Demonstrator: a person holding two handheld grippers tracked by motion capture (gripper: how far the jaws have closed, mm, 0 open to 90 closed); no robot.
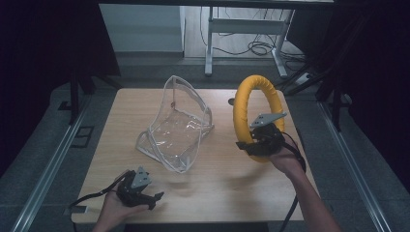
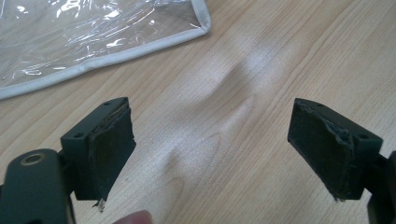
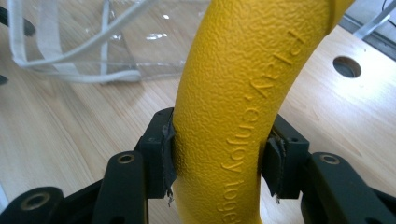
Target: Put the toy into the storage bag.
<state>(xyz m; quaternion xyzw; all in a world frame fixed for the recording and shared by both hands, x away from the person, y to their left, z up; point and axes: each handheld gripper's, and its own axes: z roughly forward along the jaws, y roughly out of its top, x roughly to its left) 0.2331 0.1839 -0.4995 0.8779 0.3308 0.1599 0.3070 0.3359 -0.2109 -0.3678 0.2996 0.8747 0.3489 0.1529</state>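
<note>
From the high view, the right gripper (image 1: pixel 255 141) clamps the lower part of a thick yellow textured ring (image 1: pixel 257 116), which stands upright on its edge above the right side of the pale wooden table (image 1: pixel 212 183). Well apart from it, near the table's middle, sits a clear plastic pouch with white piping (image 1: pixel 176 124), one wall raised and the rest slumped flat. The left gripper (image 1: pixel 155 199) rests low at the near left edge of the table, held in the person's hand, its jaws spread and nothing between them.

In the left gripper view, the two black jaws stand wide apart over bare wood, with no object in the gap. The pouch's piped corner (image 2: pixel 198 29) lies at the upper left, clear of both jaws.

In the right gripper view, both pads press against opposite sides of the yellow ring (image 3: pixel 243 88), so the grip is closed firmly on it. Raised lettering runs along the ring's surface. The pouch (image 3: pixel 88 51) lies behind at the left, and a round hole in the tabletop (image 3: pixel 346 66) shows at the right.
</note>
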